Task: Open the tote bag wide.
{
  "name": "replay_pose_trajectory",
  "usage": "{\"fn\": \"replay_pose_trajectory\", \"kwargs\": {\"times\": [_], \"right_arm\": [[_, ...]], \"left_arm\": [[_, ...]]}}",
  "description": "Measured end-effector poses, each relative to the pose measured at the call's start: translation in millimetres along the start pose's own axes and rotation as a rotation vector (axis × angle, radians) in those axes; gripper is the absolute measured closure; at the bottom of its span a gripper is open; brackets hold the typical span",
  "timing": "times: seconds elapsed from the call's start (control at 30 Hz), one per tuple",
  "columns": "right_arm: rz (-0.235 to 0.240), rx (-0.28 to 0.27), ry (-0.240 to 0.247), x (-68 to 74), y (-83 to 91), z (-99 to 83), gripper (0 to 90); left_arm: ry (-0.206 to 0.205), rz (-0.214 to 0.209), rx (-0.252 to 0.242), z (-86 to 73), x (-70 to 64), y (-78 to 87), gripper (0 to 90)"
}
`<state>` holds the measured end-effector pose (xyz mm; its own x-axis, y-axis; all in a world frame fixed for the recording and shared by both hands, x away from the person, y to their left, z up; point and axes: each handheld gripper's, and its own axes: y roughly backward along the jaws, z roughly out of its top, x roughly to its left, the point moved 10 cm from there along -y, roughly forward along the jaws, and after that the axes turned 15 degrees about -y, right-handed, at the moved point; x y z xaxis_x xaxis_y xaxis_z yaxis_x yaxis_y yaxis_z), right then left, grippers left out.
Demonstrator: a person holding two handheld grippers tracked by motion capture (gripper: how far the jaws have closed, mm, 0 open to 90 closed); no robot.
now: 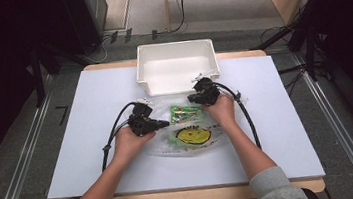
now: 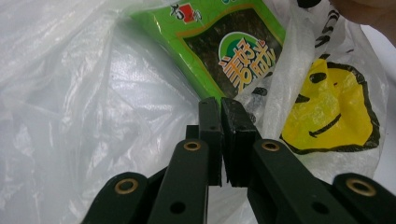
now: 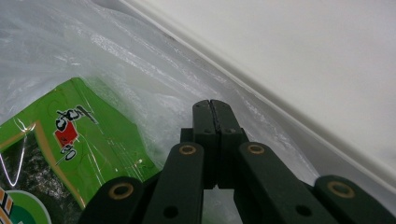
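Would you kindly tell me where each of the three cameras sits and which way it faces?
High view: fixed above the person's side, looking forward and down at the table, white bin and plastic bag; both forearms enter from the bottom, holding the left claw and right claw.
Left gripper view: rides the left claw, looking along shut jaws at the green packet and the bag's smiley print.
Right gripper view: rides the right claw, facing the bag beside the bin wall.
All three share the packet and bag.

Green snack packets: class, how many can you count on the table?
1: the green snack packet lies at the mouth of the clear plastic bag, between the two claws, near the white bin. The bag may hide more.
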<state>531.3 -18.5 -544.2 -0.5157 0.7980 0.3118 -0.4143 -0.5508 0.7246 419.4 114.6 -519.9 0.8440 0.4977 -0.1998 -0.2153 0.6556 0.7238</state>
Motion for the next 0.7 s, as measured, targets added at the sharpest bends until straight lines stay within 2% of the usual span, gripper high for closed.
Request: {"fn": "replay_pose_trajectory", "kwargs": {"times": [0.2,0.3,0.37,0.53,0.7], "right_arm": [[0.006,-0.014,0.001,0.1,-0.4,0.4,90.0],[0.005,-0.015,0.005,0.0,-0.4,0.4,90.0],[0.007,-0.014,0.008,-0.2,-0.4,0.3,90.0],[0.002,-0.01,0.017,-0.4,-0.3,0.4,90.0],[-0.004,-0.006,0.012,0.2,-0.2,0.2,90.0]], "left_arm": [[0.002,-0.011,-0.007,-3.9,-5.8,2.6,88.4],[-0.019,-0.028,-0.024,-5.3,-11.3,4.3,88.3],[-0.017,-0.038,-0.035,-6.0,-13.7,5.1,88.3],[-0.018,-0.056,-0.035,-9.5,-18.9,6.7,88.4],[-0.044,-0.067,-0.021,-18.1,-29.0,10.2,88.4]]}}
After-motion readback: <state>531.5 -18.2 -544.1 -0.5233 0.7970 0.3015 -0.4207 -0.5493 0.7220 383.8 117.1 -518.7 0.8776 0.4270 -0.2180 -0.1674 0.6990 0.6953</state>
